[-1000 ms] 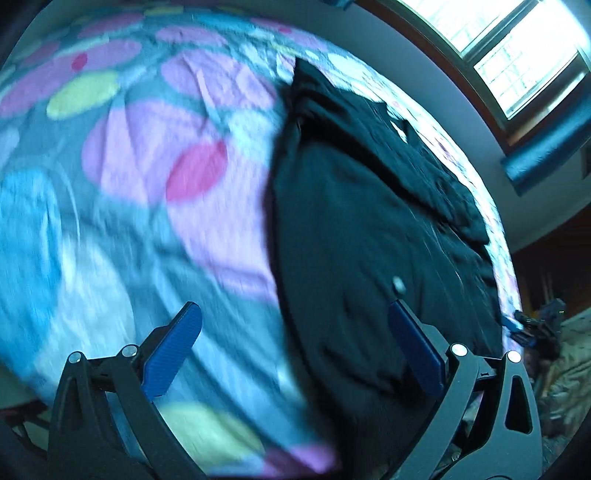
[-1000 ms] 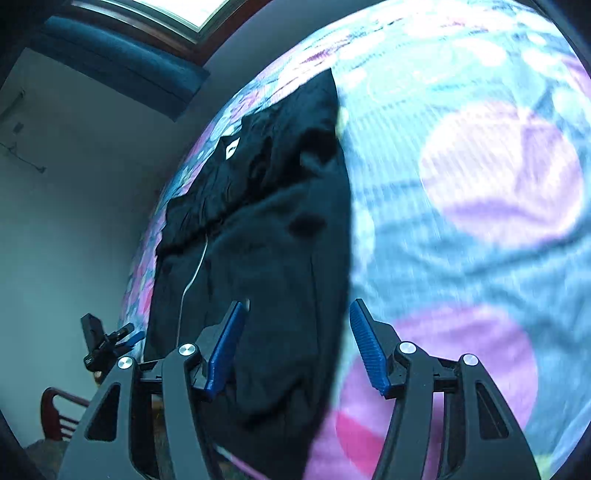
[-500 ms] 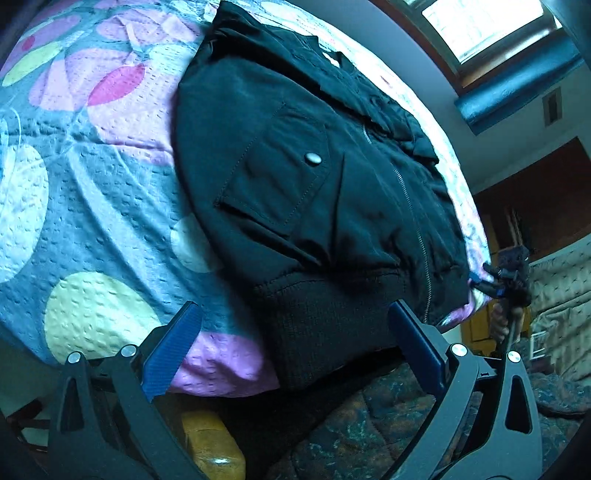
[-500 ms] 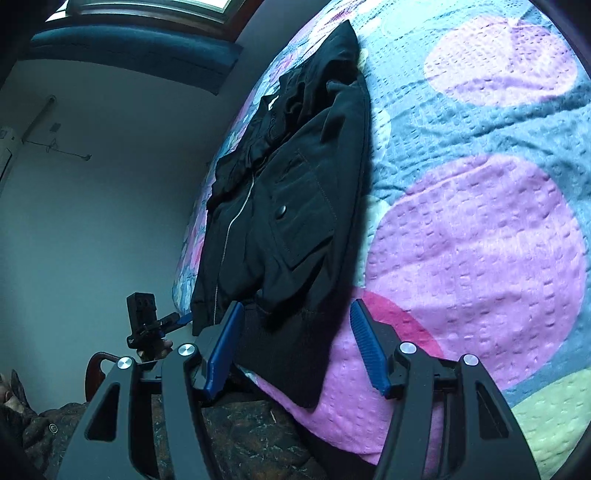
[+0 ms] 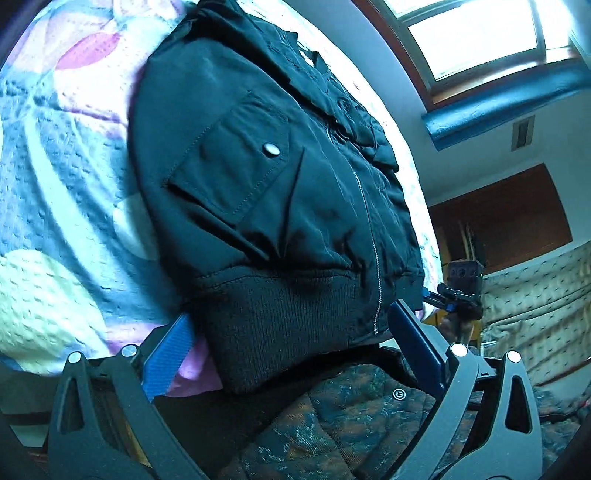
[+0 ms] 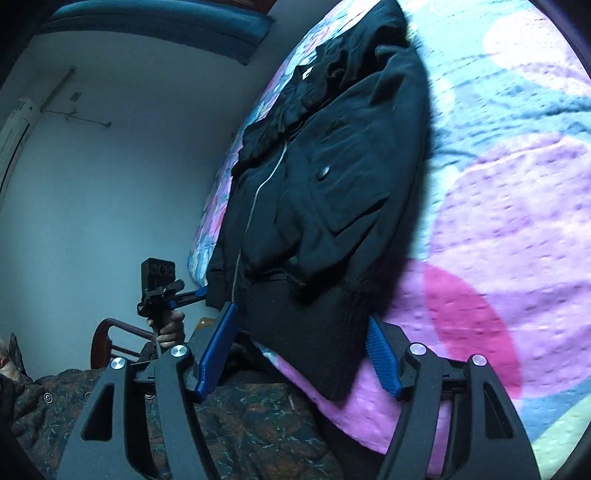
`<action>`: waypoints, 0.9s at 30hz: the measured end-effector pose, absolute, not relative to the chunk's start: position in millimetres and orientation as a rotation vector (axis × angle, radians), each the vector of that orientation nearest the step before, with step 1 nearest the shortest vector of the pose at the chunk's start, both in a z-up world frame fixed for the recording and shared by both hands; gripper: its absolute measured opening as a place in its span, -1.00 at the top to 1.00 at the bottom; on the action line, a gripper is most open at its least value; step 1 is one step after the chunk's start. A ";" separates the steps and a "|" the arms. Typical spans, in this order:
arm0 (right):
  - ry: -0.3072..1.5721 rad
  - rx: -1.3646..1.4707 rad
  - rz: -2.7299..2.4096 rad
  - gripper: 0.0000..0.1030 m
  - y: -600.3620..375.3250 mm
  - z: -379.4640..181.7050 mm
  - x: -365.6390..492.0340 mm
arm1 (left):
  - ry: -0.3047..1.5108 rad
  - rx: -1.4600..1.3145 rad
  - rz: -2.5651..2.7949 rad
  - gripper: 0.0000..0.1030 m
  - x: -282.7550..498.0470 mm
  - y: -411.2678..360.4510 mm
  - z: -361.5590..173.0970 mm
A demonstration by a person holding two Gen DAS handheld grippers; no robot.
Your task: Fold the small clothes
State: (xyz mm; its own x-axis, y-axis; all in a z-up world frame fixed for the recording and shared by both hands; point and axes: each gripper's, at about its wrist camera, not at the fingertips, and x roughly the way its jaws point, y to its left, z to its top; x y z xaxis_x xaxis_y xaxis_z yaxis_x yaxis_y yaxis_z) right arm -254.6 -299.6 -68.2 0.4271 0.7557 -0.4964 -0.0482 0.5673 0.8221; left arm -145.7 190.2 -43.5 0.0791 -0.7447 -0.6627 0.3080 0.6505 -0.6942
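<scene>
A black zip jacket [image 5: 280, 192] with a snap pocket lies flat on a bedspread [image 5: 55, 192] of coloured circles. Its ribbed hem [image 5: 288, 325] hangs at the bed's near edge. My left gripper [image 5: 290, 312] is open wide, and the hem's left half sits between its blue fingers without being pressed. In the right wrist view the jacket [image 6: 332, 177] shows again, and my right gripper [image 6: 301, 314] straddles the hem's right corner [image 6: 314, 332]. Its jaws are opening and the pads stand clear of the cloth. Each gripper shows in the other's view, the left gripper [image 6: 162, 291] among them.
A person's dark patterned quilted garment [image 5: 351, 424] fills the space below the bed edge. A window [image 5: 480, 33] and a brown wooden panel [image 5: 509, 221] are at the far right. A wooden chair [image 6: 107, 332] stands by the bare wall [image 6: 129, 166].
Both grippers have drawn back from over the bed to its near edge and tipped down. The jacket's hem now lies between each pair of fingers. The right jaws stand slightly wider.
</scene>
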 end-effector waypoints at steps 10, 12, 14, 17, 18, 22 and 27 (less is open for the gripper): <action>1.089 0.738 0.542 0.69 -275.1 -75.3 -243.7 | 1.214 -0.203 -0.656 -0.11 -159.4 181.9 -35.7; 1.082 0.744 0.546 0.73 -275.8 -74.3 -243.6 | 1.197 -0.147 -0.604 0.15 -160.7 178.6 -34.0; 1.063 0.789 0.561 0.76 -279.7 -74.2 -243.6 | 1.190 -0.137 -0.569 0.47 -158.3 182.8 -32.1; 1.021 0.855 0.589 0.78 -288.5 -70.7 -243.4 | 1.187 -0.295 -0.609 0.73 -148.2 200.2 -23.9; 1.002 0.877 0.602 0.78 -290.4 -68.2 -242.9 | 1.176 -0.348 -0.627 0.76 -145.2 205.3 -19.2; 0.903 0.937 0.663 0.79 -297.7 -44.7 -231.6 | 1.115 -0.437 -0.682 0.79 -131.7 208.7 6.3; 0.770 0.967 0.729 0.79 -308.0 -3.3 -181.2 | 1.007 -0.534 -0.755 0.79 -82.1 200.5 43.1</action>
State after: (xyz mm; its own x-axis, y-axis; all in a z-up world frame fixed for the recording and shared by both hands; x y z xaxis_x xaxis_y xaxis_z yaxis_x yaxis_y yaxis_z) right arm -181.2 -308.0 -3.3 0.5275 0.8162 -0.2358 -0.1910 0.3844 0.9032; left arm -82.1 200.5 43.1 0.3237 -0.7704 -0.5493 0.3112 0.6349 -0.7071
